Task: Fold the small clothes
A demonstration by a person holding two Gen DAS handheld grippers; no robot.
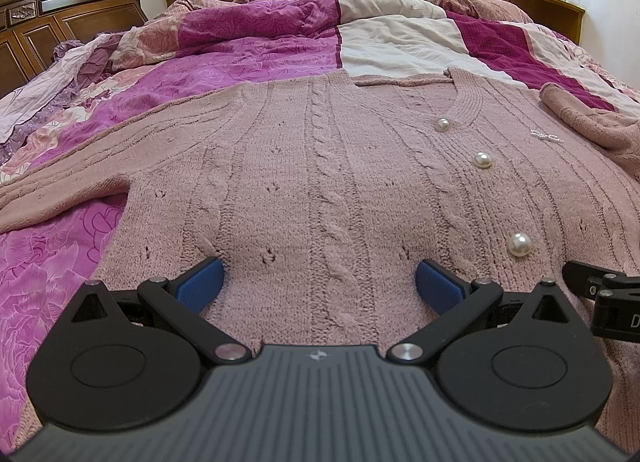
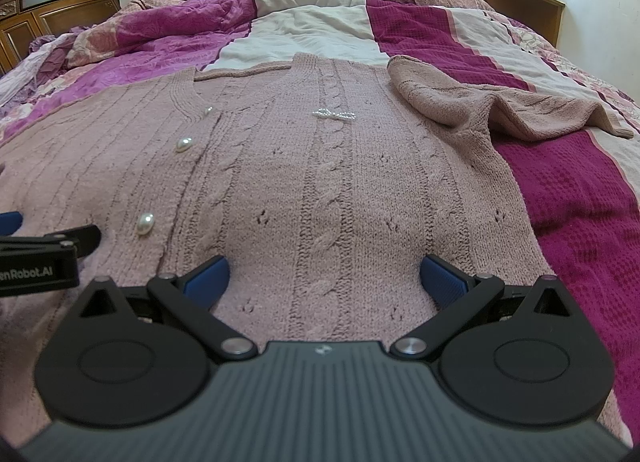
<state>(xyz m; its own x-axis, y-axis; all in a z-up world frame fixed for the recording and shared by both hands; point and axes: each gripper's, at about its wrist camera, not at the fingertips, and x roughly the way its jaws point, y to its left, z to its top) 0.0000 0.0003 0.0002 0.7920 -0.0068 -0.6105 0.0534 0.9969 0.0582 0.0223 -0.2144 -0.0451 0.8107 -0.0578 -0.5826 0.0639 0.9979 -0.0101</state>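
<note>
On the bed, a pink knitted cardigan [image 1: 320, 165] lies face up on the purple quilt [image 1: 248, 57], one sleeve [image 2: 480, 105] bunched at its right shoulder. Both the left gripper [image 1: 318, 282] and the right gripper [image 2: 324, 278] sit low over the hem side by side, jaws spread wide and holding nothing. The loose knit could snag on a blue pad or stretch if only the top layer is pinched; the pearl buttons [image 1: 519, 244] might catch, and the crumpled sleeve would probably spoil a neat fold.
</note>
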